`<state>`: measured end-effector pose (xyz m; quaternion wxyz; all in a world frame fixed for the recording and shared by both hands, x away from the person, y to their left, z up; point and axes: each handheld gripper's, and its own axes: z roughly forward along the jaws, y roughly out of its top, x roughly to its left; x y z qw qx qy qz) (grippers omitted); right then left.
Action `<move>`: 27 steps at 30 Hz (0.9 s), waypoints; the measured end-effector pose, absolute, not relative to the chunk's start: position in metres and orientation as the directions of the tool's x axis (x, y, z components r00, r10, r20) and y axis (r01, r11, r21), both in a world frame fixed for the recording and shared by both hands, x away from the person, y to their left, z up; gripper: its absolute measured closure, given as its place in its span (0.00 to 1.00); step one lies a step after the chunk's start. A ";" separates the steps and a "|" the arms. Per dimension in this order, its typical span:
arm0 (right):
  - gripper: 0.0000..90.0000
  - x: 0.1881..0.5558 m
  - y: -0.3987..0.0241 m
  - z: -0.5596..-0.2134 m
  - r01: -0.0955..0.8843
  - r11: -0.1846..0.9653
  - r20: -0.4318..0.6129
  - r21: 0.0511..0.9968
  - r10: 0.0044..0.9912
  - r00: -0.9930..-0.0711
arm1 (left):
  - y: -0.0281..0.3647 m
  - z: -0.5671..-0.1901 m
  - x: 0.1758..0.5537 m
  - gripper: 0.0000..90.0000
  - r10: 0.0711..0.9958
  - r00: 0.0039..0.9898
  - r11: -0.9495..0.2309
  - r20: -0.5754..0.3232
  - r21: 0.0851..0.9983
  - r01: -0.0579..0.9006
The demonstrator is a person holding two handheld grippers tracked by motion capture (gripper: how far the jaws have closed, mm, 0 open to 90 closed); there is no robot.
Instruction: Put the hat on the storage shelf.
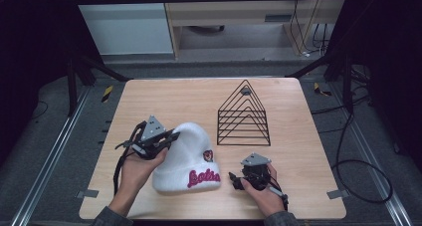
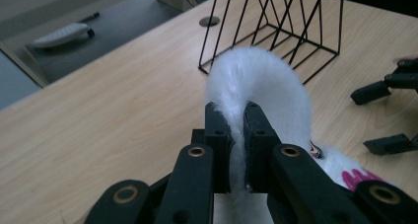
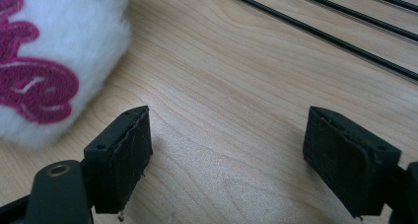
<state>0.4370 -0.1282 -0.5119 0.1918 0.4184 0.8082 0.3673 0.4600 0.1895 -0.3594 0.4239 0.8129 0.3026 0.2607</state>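
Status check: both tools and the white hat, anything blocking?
Left tool shut on white hat, pinching its fabric near the crown. Right tool open over bare table, beside the hat's brim. Black wire rack stands behind, clear of both.

Wooden table point(image 1: 298, 186); grey floor point(image 1: 50, 151) — dim room.

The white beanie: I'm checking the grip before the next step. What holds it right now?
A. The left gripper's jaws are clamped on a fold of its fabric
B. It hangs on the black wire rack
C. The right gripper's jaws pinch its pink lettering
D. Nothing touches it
A: in the left gripper view the left gripper has its jaws closed on a ridge of the white beanie, while the right gripper stands open over bare table.
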 end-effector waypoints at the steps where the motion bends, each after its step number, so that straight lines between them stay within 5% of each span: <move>1: 0.21 0.437 -0.128 -0.512 0.536 0.379 -0.001 0.754 0.817 -0.577 | 0.189 -0.357 0.459 0.93 0.716 0.678 -0.446 0.163 0.854 0.267; 27: 0.22 0.435 -0.127 -0.512 0.540 0.373 -0.002 0.754 0.824 -0.567 | 0.172 -0.264 0.459 0.93 0.676 0.689 -0.459 0.261 0.881 0.117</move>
